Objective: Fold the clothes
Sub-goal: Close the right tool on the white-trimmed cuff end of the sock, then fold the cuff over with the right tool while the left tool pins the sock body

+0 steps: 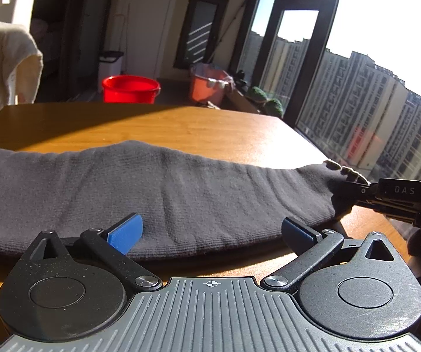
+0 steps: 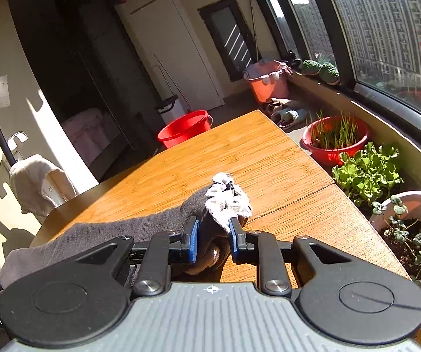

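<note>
Garment (image 1: 157, 193) pinched by right gripper (image 2: 214, 242) marked "DAS".

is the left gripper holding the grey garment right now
No, the left gripper is open, its blue pads spread wide above the grey garment with no cloth between them.

Garment (image 1: 157, 193) lies across table (image 1: 181, 123), w/ left gripper (image 1: 210, 234) at its 6 o'clock edge, right gripper (image 2: 213, 240) on its 3 o'clock end. Bucket (image 1: 131, 89) on floor behind table at 12. Cloth (image 1: 2, 61) hangs at 10. Planters (image 2: 335, 138) by window, 2 o'clock.
</note>
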Motion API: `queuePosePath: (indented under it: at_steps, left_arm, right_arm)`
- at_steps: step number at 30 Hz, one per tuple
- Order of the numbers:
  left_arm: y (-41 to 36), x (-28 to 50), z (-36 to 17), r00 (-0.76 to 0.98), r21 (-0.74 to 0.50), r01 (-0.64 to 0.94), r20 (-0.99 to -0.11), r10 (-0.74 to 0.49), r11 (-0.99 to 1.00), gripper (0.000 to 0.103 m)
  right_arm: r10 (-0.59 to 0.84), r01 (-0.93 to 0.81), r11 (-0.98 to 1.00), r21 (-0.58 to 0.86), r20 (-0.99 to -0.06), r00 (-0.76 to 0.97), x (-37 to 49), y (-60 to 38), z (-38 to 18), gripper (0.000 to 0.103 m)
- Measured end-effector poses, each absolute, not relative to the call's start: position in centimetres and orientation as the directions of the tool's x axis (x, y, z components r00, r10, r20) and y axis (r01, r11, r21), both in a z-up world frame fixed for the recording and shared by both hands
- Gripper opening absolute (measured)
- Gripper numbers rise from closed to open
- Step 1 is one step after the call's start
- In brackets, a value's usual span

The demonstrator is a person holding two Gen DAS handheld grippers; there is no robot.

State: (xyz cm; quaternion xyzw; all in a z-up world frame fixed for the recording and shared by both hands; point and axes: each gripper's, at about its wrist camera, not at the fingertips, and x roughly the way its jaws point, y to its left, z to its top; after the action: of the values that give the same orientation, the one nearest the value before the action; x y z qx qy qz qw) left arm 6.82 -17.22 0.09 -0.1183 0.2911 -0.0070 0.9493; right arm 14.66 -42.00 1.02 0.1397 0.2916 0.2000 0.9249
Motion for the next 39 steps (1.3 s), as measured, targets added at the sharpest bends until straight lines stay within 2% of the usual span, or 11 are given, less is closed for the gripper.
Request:
queuePosePath:
  at_steps: [8, 12, 17, 18, 19, 21, 25, 26, 28, 33, 39]
  left_arm:
    - [-16.4, 6.4, 0.5, 0.833, -0.278, -0.067, -0.544, -0.099, 0.958, 0.103]
    - [-15.9, 7.7, 1.9, 0.818, -0.369, -0.029, -0.544, -0.190, 0.929, 0.103]
    - [-18.4, 10.6, 3.5, 0.809, -0.338, 0.041, -0.541, -0.229, 0.940, 0.102]
    - [-19.0, 11.2, 3.5, 0.804, -0.311, 0.044, -0.552, -0.219, 0.949, 0.097]
    - [-19.6, 11.9, 3.3, 0.797, -0.285, 0.046, -0.568, -0.207, 0.958, 0.079]
    - [-20.5, 13.3, 2.7, 0.777, -0.240, 0.046, -0.601, -0.186, 0.970, 0.061]
    - [-21.3, 14.8, 1.6, 0.763, -0.187, 0.045, -0.628, -0.155, 0.981, 0.062]
    - [-21.5, 14.9, 1.4, 0.764, -0.172, 0.049, -0.629, -0.148, 0.984, 0.062]
    - [-21.7, 14.9, 1.2, 0.768, -0.160, 0.057, -0.624, -0.146, 0.985, 0.064]
    - [-21.5, 14.5, 0.8, 0.775, -0.159, 0.068, -0.614, -0.153, 0.985, 0.064]
    - [-21.4, 14.1, 0.5, 0.777, -0.162, 0.075, -0.609, -0.159, 0.984, 0.064]
  right_arm:
    - [0.470, -0.507, 0.860, 0.049, -0.461, 0.752, 11.5, -35.5, 3.1, 0.018]
    - [0.432, -0.551, 0.823, -0.136, -0.480, 0.764, 10.3, -32.6, 2.6, 0.018]
    - [0.419, -0.585, 0.768, -0.261, -0.486, 0.767, 9.2, -30.2, 2.1, 0.018]
    - [0.420, -0.587, 0.765, -0.265, -0.486, 0.767, 9.2, -30.1, 2.1, 0.018]
    - [0.423, -0.589, 0.765, -0.260, -0.486, 0.765, 9.2, -30.1, 2.1, 0.019]
    - [0.433, -0.594, 0.769, -0.238, -0.488, 0.758, 9.4, -30.5, 2.3, 0.018]
    - [0.472, -0.608, 0.778, -0.156, -0.494, 0.730, 9.9, -32.1, 2.9, 0.020]
    - [0.481, -0.608, 0.784, -0.127, -0.495, 0.724, 10.1, -32.6, 3.1, 0.022]
    - [0.492, -0.584, 0.811, -0.037, -0.498, 0.714, 10.8, -34.3, 3.4, 0.036]
    - [0.467, -0.469, 0.874, 0.131, -0.499, 0.730, 12.2, -38.2, 3.0, 0.046]
    - [0.429, -0.305, 0.901, 0.307, -0.542, 0.723, 14.9, -41.3, 1.2, 0.045]
